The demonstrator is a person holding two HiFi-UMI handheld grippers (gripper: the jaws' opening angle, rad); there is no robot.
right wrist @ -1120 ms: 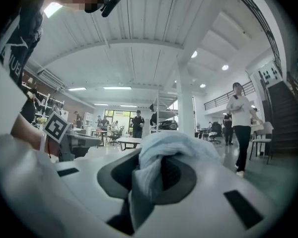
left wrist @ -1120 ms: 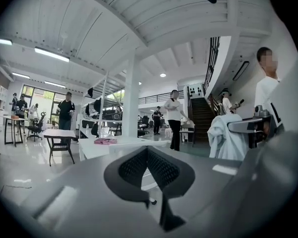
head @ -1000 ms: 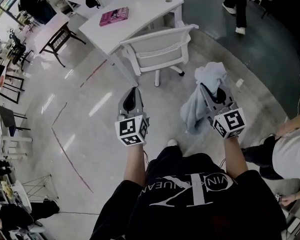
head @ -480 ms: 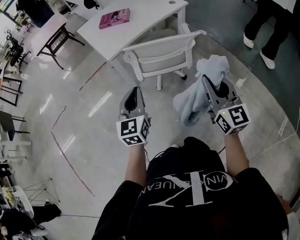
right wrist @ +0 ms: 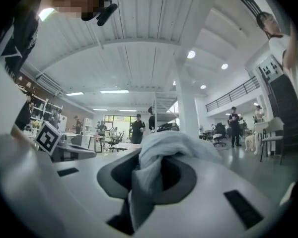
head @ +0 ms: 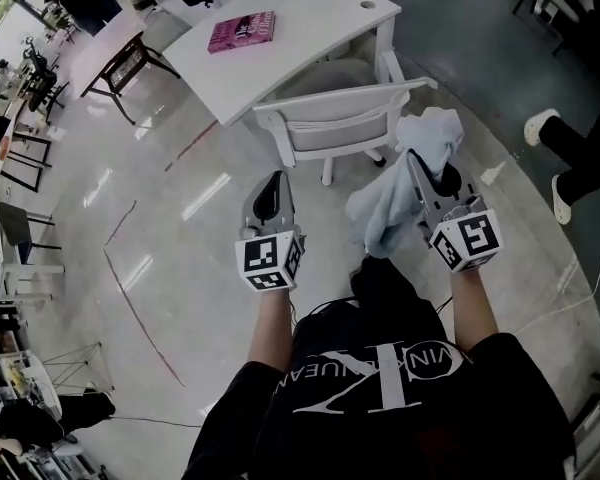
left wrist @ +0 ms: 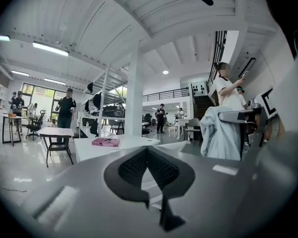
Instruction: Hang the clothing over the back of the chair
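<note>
A pale blue-grey garment [head: 392, 193] hangs bunched from my right gripper [head: 420, 163], which is shut on it; in the right gripper view the cloth [right wrist: 151, 165] fills the gap between the jaws [right wrist: 149, 170] and drapes down over them. The white swivel chair [head: 338, 108] stands just ahead of both grippers with its back towards me, tucked at a white desk [head: 300, 13]. My left gripper [head: 271, 180] is held level at the left of the chair, its pads closed together with nothing in them [left wrist: 147, 150]. From the left gripper view the garment [left wrist: 220, 133] shows at the right.
A pink book [head: 242, 31] lies on the desk. A dark-legged side table [head: 120, 53] stands to the left, and more tables and chairs line the far left. A person's legs and shoes [head: 565, 163] are at the right. Red tape lines [head: 130, 288] mark the shiny floor.
Both grippers have travelled forward towards the chair, which now lies closer in the head view. The garment stays clamped in the right gripper. People at the right have shifted away.
</note>
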